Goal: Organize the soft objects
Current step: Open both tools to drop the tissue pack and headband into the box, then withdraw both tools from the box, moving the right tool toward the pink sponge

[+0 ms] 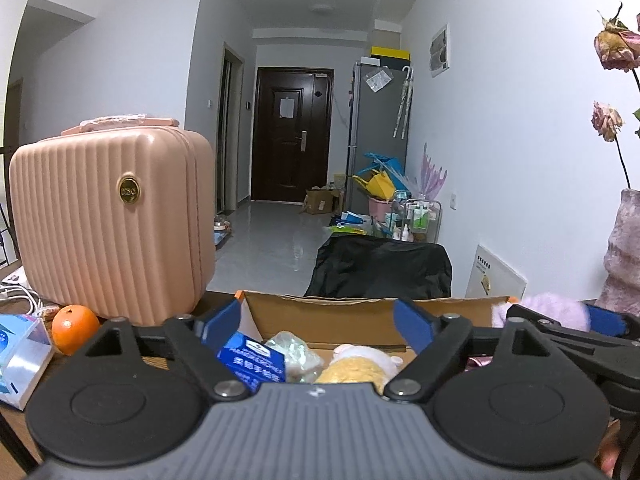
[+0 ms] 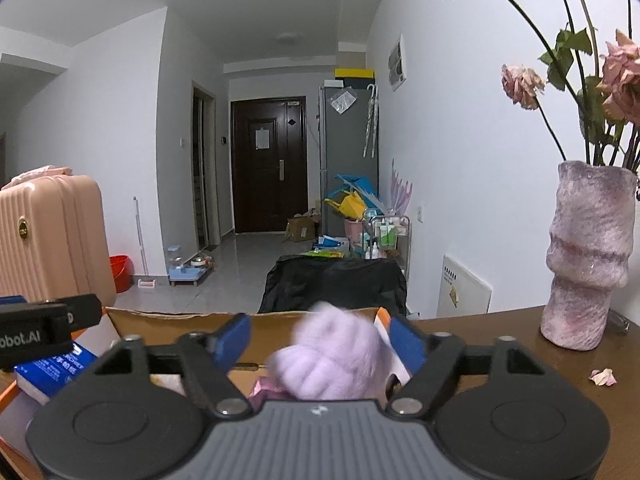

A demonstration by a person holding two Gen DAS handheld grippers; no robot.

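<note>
An open cardboard box (image 1: 360, 306) stands on the wooden table right in front of both grippers. In it lie a blue tissue pack (image 1: 252, 360), a clear plastic bag (image 1: 296, 350) and a yellow plush toy (image 1: 356, 366). My left gripper (image 1: 316, 324) hovers open over them, holding nothing. My right gripper (image 2: 320, 338) is open over the box's (image 2: 180, 318) right end. A fluffy lilac plush (image 2: 340, 356), blurred, sits between its blue pads without being pressed. From the left wrist view the lilac plush (image 1: 556, 308) shows at the right.
A pink ribbed case (image 1: 112, 220) stands left of the box, with an orange (image 1: 74, 328) and a tissue pack (image 1: 20, 356) before it. A pink vase (image 2: 588, 256) of dried roses stands on the table at the right, a petal (image 2: 602, 376) beside it. A black-draped chair (image 2: 332, 280) lies beyond.
</note>
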